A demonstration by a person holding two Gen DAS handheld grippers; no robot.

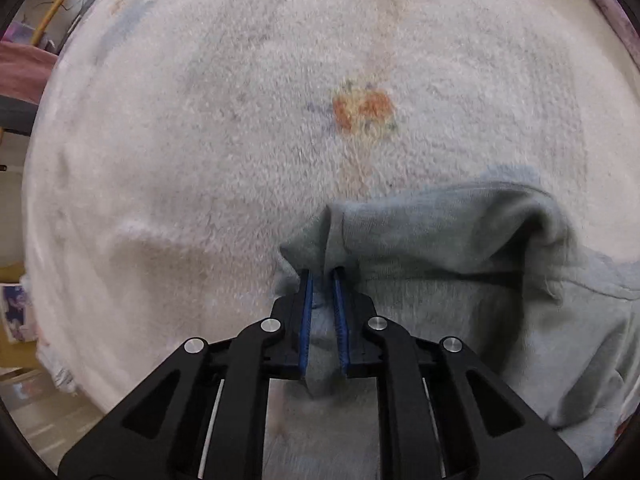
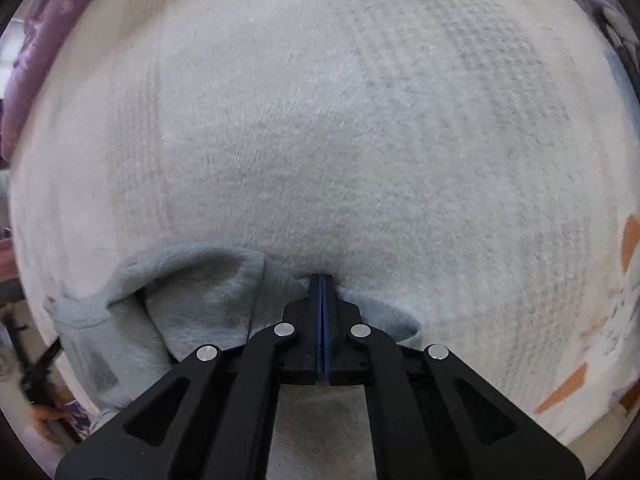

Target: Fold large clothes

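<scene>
- Both wrist views looked steeply down on a white fleecy blanket (image 1: 224, 128) that covered the whole work surface; what lay under it was hidden.
- A faded orange print patch (image 1: 362, 110) showed on the blanket in the left wrist view, out toward the middle of the cloth and well clear of the gripper.
- The garment (image 1: 480, 280), pale grey-blue knit, lay bunched on the blanket. In the left wrist view it filled the lower right; in the right wrist view (image 2: 192, 300) it sat at lower left.
- Left gripper (image 1: 323, 280): jaws drawn nearly together with a raised fold of the garment pinched between the blue pads (image 1: 306, 320). Cloth stood up past the fingertips and a strip of it hung down between the fingers toward the camera.
- Right gripper (image 2: 321, 280): jaws clenched fully, the two blue pads (image 2: 326, 328) meeting with no gap visible. The fingertips were pressed at the garment's edge where it met the blanket; grey-blue cloth spread on both sides of the fingers. Whether a thin layer was caught between the pads could not be told.
- A folded-over hem of the garment formed an open pocket to the left of the right gripper.
- Purple patterned fabric (image 2: 52, 28) lay past the blanket's far-left edge in the right wrist view; orange marks (image 2: 630, 240) showed on the blanket at its right edge.
- Pink cloth (image 1: 20, 76) and a yellow hose (image 1: 60, 4) were beyond the blanket's far-left edge in the left wrist view.
- Some blur at the edges of both views.
</scene>
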